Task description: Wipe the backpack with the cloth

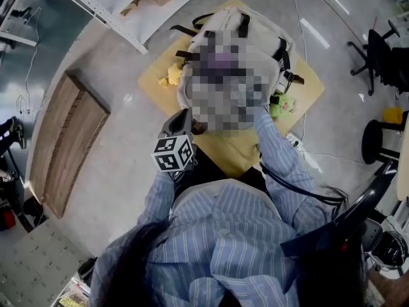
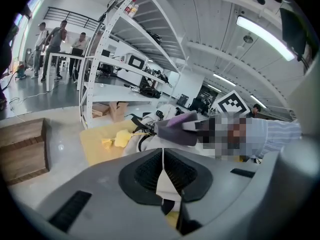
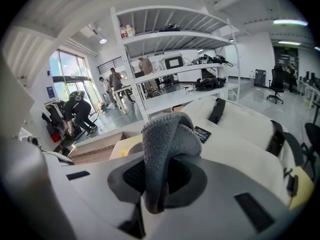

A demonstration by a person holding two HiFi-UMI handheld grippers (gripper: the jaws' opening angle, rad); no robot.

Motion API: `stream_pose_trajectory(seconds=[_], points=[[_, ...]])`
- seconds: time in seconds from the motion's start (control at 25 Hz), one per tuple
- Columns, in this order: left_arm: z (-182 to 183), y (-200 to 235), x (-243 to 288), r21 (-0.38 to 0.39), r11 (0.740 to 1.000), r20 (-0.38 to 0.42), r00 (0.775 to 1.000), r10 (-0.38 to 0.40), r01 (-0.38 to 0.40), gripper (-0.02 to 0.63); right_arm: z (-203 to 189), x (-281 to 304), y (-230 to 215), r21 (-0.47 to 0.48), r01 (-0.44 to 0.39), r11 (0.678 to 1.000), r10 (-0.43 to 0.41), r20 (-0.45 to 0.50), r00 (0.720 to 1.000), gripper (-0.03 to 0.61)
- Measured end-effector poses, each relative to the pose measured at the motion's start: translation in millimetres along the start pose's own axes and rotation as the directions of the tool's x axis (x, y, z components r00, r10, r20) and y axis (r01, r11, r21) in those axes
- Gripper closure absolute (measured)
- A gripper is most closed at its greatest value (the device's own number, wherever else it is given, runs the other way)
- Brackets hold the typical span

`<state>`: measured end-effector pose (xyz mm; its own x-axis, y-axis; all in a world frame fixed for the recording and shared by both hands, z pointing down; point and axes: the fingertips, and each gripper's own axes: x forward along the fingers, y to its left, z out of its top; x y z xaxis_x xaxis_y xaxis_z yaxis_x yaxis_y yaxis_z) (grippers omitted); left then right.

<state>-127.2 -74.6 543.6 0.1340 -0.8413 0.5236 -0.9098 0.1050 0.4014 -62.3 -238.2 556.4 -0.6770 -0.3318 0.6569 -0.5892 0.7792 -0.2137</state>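
A cream backpack point(image 1: 263, 43) with black straps lies on a yellow table point(image 1: 156, 85). My left gripper point(image 1: 187, 124) is at its near side, and the left gripper view shows it point(image 2: 168, 185) shut on a fold of the backpack's cream fabric point(image 2: 146, 145). My right gripper point(image 3: 159, 181) is shut on a grey cloth point(image 3: 167, 139) that bulges up out of the jaws, over the backpack's top panel point(image 3: 240, 134). In the left gripper view the cloth point(image 2: 176, 133) rests against the bag. In the head view a mosaic patch hides the right gripper.
A yellow soft toy point(image 1: 172, 75) and a green one point(image 1: 282, 105) lie beside the bag on the table. A wooden board point(image 1: 67, 139) lies on the floor at left, with white shelving point(image 1: 105, 11) behind it. Office chairs point(image 1: 383, 50) and a stool point(image 1: 378, 141) stand at right. People stand far off point(image 3: 112, 84).
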Motion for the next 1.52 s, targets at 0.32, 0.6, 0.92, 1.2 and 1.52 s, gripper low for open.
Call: stream_pose_trajectory(seconds=[0.32, 0.6, 0.92, 1.2, 1.52], points=[[1, -27, 12, 0.042, 0.997, -0.018, 0.998, -0.067, 0.068, 0.6, -47, -73, -40, 0.09, 0.098, 0.991, -0.1, 0.018, 0.995, 0.537], [1, -48, 17, 0.08, 0.99, -0.035, 0.993, -0.115, 0.117, 0.6, -97, -134, -69, 0.174, 0.183, 0.968, -0.186, 0.001, 0.983, 0.537], [-2, -66, 19, 0.107, 0.981, -0.053, 0.986, -0.155, 0.16, 0.6, -149, -180, -87, 0.223, 0.263, 0.939, -0.258, -0.053, 0.965, 0.537], [-5, -72, 23, 0.115, 0.977, -0.07, 0.982, -0.173, 0.18, 0.6, -143, -197, -93, 0.199, 0.274, 0.941, -0.268, -0.057, 0.962, 0.537], [-1, -59, 25, 0.092, 0.982, -0.058, 0.986, -0.159, 0.164, 0.6, -21, -160, -47, 0.071, 0.107, 0.992, -0.115, 0.131, 0.985, 0.537]])
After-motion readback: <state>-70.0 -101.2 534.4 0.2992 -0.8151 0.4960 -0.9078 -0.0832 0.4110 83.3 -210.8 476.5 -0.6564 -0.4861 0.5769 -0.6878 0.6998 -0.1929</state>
